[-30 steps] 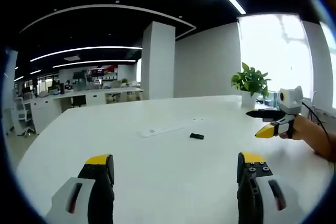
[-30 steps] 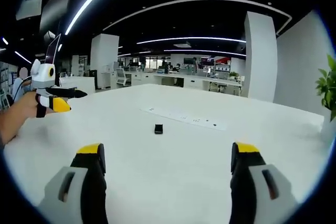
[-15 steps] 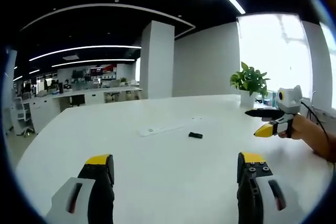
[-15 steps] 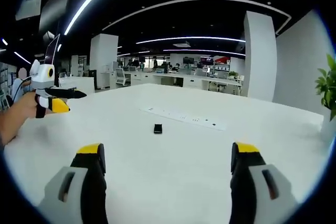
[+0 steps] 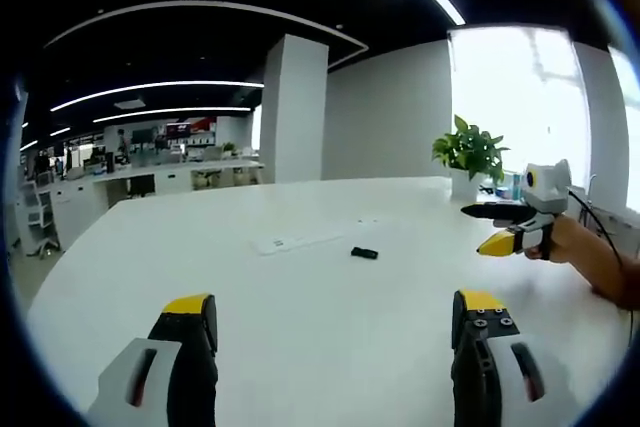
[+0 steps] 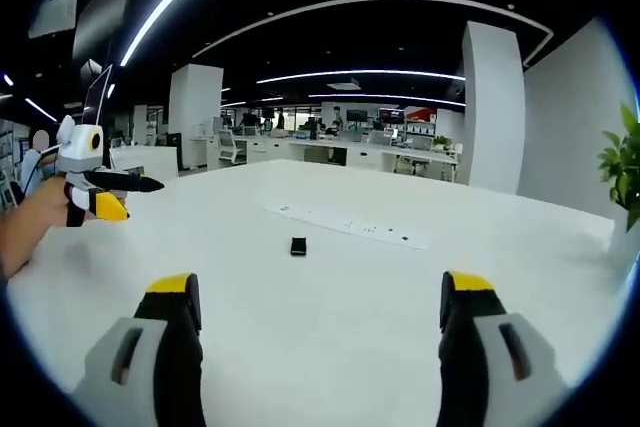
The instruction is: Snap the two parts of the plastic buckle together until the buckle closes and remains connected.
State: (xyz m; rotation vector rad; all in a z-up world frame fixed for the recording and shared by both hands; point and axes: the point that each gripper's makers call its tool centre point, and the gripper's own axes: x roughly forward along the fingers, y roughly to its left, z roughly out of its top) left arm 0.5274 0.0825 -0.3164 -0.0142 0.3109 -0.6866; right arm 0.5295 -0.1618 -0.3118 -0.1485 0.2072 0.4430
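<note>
Lying mid-desk [image 5: 300,347], small black buckle [image 5: 364,253] beside white strip [image 5: 300,242], left gripper [image 5: 335,322] and right gripper [image 6: 320,312] both spread wide, empty, well short of it.

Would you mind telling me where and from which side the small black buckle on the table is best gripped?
Probably from above, fingers closing across the narrow width of the black buckle. It lies flat on the white table, standing clear of the white power strip, so both long edges look reachable. It is too small to judge finer detail.
</note>
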